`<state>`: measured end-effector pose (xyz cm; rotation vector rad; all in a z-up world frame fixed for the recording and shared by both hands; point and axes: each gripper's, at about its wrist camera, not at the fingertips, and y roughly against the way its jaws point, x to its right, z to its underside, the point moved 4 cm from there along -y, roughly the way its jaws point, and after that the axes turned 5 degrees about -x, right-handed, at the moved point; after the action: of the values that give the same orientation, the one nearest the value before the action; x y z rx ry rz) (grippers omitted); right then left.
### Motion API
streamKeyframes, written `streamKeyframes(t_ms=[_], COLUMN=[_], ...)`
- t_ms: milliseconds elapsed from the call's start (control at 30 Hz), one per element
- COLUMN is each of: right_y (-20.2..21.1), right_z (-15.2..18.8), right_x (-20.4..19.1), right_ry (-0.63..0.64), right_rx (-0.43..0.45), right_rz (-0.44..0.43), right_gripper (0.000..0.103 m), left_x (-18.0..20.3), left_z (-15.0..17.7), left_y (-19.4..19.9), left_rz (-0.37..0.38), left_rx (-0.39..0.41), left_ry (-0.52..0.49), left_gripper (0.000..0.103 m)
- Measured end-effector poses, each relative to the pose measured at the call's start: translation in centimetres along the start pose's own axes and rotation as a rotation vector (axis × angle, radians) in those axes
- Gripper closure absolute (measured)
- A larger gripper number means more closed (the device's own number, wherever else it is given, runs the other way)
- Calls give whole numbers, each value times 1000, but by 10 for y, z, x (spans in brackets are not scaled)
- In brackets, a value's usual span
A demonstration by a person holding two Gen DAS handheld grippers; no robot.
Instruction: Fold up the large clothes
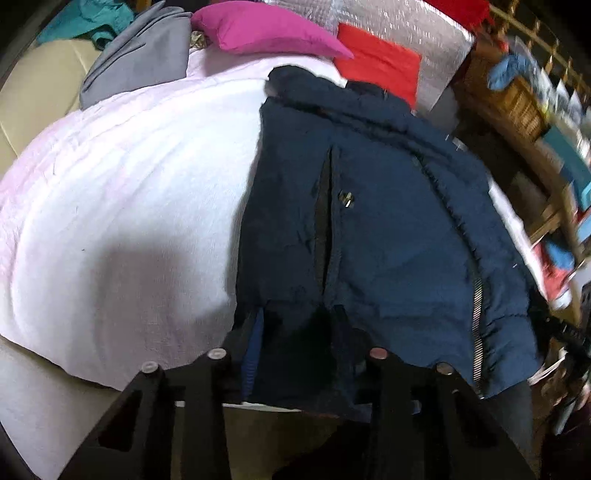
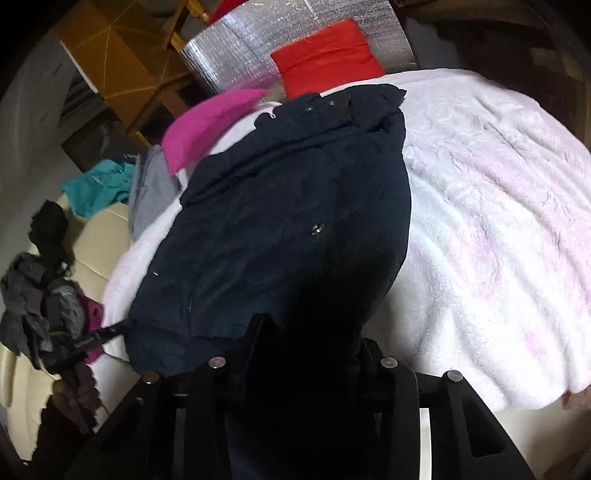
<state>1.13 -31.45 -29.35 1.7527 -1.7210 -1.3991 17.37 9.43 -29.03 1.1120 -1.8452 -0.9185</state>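
Navy padded jacket point(image 1: 369, 229), lying flat lengthwise on the white bedspread point(image 1: 129, 192), collar end farthest from the cameras and near the red cushion point(image 1: 380, 61). Sides folded inward over the body; a metal zipper runs along one edge, with small metal snaps visible. Hem nearest the cameras

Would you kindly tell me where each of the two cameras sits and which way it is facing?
Left wrist: on the left gripper, facing up the bed along the dark navy padded jacket; its black fingers flank the hem.
Right wrist: on the right gripper, facing the same jacket from its other side; the left gripper's tip shows at left.
Shared: jacket, white fluffy blanket, magenta pillow, red cushion.
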Motion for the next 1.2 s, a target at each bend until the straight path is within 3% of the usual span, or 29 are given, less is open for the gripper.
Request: streamKeyframes(t_ms=[67, 133, 200, 233, 300, 400, 600, 1200], right_y=[-16, -19, -11, -3, 11, 27, 20, 9], right_z=[7, 7, 4, 2, 0, -1, 5, 3], right_x=[10, 13, 8, 4, -1, -5, 11, 2], right_ry=[-50, -75, -52, -21, 23, 52, 24, -26], right_rx=[-76, -80, -55, -26, 21, 65, 23, -3], right_rz=[15, -5, -27, -22, -24, -27, 5, -4], right_gripper=[51, 50, 54, 63, 68, 69, 69, 67], left_x=[1, 7, 15, 19, 30, 48, 74, 73], left_z=[2, 2, 1, 1, -1, -2, -2, 2], left_y=[-4, 0, 5, 7, 15, 29, 47, 56], left_rz=[9, -16, -85, -114, -178, -208, -307, -342], left_rx=[-18, 3, 16, 21, 51, 109, 184, 189], left_ry=[9, -14, -57, -81, -148, -219, -340, -348], left_gripper=[47, 48, 71, 76, 92, 94, 95, 95])
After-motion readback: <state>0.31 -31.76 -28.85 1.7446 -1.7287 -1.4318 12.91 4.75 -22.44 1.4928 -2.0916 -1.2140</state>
